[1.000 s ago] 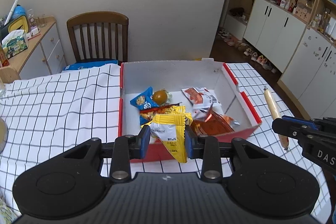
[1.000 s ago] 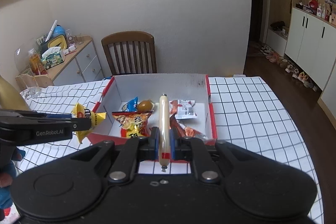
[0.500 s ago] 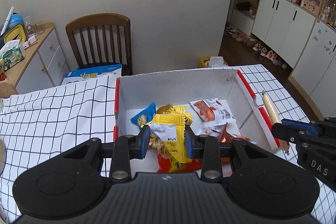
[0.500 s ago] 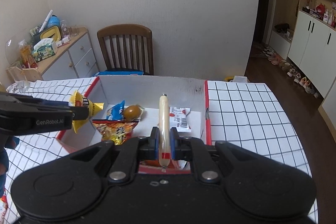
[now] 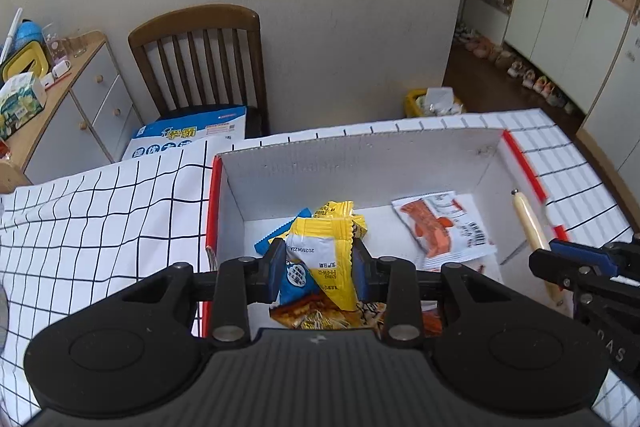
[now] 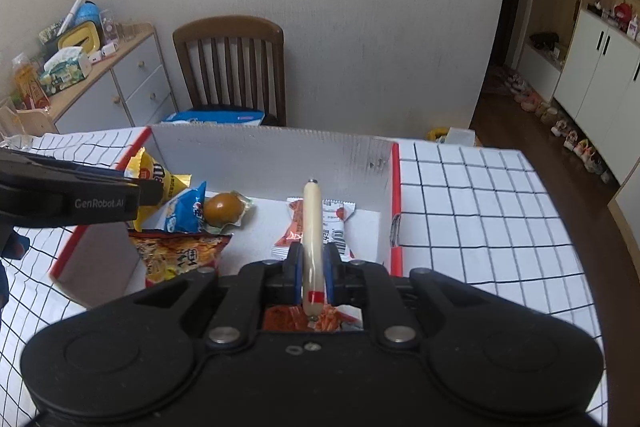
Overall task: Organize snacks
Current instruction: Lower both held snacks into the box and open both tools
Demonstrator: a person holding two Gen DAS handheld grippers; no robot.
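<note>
Two claws hang over the box [image 5: 360, 155]: the left claw [image 5: 318, 269] pinching a yellow packet [image 5: 328, 255], the right claw [image 6: 313, 269] pinching a sausage stick [image 6: 310, 227].

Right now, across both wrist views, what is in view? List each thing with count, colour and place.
box: one, white inside, red edges, on the table
tablecloth: one, white with black grid, over the table
yellow packet: one, held over the box
sausage stick: one, pale with a red band, held over the box
blue packet: one, in the box
brown wrapped egg: one, in the box
orange-and-white packet: one, in the box
chair: one, brown, behind the table
left tongs: shut on the yellow packet
right tongs: shut on the sausage stick
</note>
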